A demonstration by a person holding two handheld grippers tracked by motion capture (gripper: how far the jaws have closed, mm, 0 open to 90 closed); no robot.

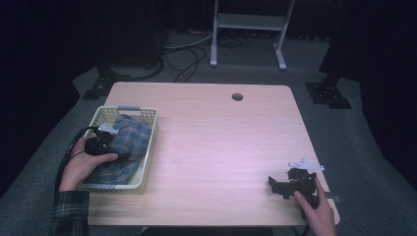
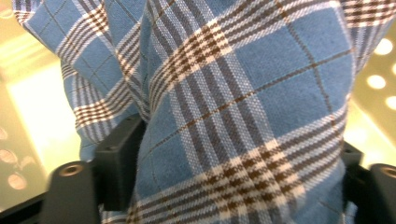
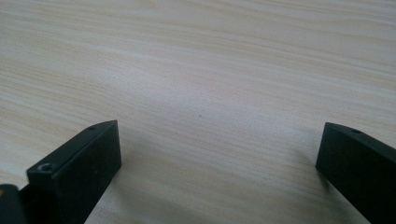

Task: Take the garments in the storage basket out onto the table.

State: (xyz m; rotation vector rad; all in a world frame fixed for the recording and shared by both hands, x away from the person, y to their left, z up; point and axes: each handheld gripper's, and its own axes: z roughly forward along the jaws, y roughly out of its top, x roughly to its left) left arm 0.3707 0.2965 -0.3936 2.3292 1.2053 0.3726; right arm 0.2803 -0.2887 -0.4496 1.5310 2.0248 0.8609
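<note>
Our left tongs are reaching into the plaid cloth, which lies in the basket, jaws spread around a fold, and we judge it not lifted yet, while the right tongs wait released over the counter.

blue plaid cloth hung close before the camera, bunched between the two black jaws, which stood wide apart. pale yellow basket wall glowed behind, blurred.

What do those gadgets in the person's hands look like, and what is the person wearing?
Both are black. The left gripper trails a black cable; the right gripper carries a pale grey plate on top. Its jaws are blocky and black. The left sleeve is dark plaid.
</note>
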